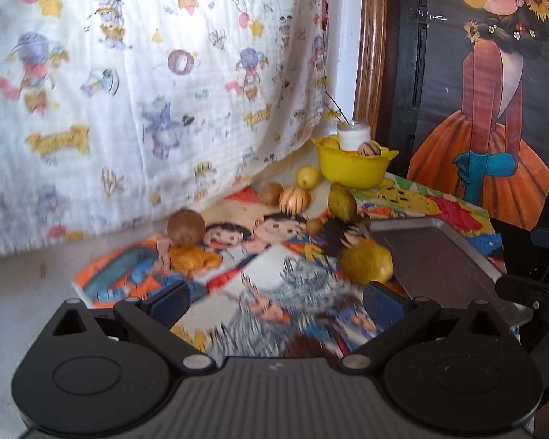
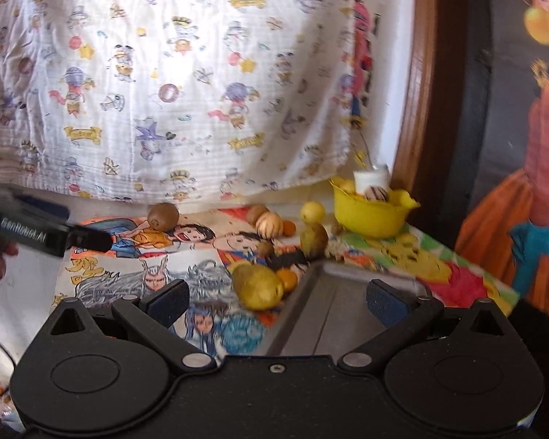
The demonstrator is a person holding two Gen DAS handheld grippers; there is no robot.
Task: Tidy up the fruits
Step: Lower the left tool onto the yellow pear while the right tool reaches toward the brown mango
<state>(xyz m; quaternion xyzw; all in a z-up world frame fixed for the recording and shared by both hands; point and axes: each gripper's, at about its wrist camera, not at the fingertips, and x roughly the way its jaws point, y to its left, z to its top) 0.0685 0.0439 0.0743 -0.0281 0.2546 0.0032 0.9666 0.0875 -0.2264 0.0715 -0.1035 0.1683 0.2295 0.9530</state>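
Several fruits lie loose on a cartoon-print mat [image 1: 274, 274]: a brown kiwi [image 1: 186, 226], a striped melon [image 1: 292, 200], a lemon [image 1: 307, 176], a green pear [image 1: 343, 203] and a big yellow pear [image 1: 366, 261]. A yellow bowl [image 1: 353, 168] at the back holds a few fruits and a white cup [image 1: 353, 133]. A metal tray [image 1: 439, 256] lies at the right. My left gripper [image 1: 276, 301] is open above the mat, short of the yellow pear. My right gripper [image 2: 278, 301] is open over the tray's [image 2: 329, 311] corner, near the yellow pear [image 2: 260, 287].
A printed white cloth [image 1: 146, 91] hangs behind the mat. A dark board with a painted figure [image 1: 494, 109] stands at the right beside a wooden frame [image 1: 371, 55]. The left gripper's body [image 2: 36, 226] and a hand show at the left of the right wrist view.
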